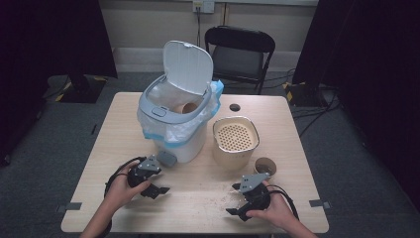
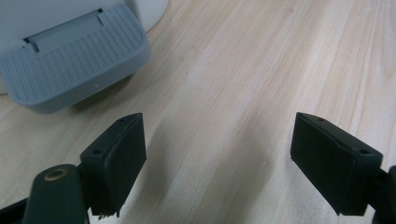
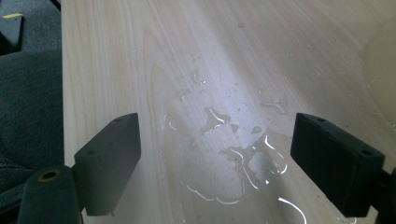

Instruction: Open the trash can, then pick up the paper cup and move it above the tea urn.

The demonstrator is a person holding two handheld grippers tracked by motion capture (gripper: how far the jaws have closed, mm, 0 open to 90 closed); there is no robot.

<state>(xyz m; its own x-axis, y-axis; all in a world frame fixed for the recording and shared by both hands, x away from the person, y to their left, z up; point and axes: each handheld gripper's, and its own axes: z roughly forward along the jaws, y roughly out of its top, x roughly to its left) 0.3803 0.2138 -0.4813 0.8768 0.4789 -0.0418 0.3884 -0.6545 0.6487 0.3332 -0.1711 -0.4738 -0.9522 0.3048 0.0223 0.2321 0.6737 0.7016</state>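
Both grippers are hovering near the table's [image 1: 277, 106] front edge, jaws wide and holding nothing: the left gripper [image 1: 157, 190] facing the bin's pedal [image 2: 74, 58], the right gripper [image 1: 236, 199] over a water spill [image 3: 233, 154].

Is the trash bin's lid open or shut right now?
Open. The white lid stands raised at the back of the trash bin, leaving the bag-lined opening uncovered, with a brown cup visible inside.
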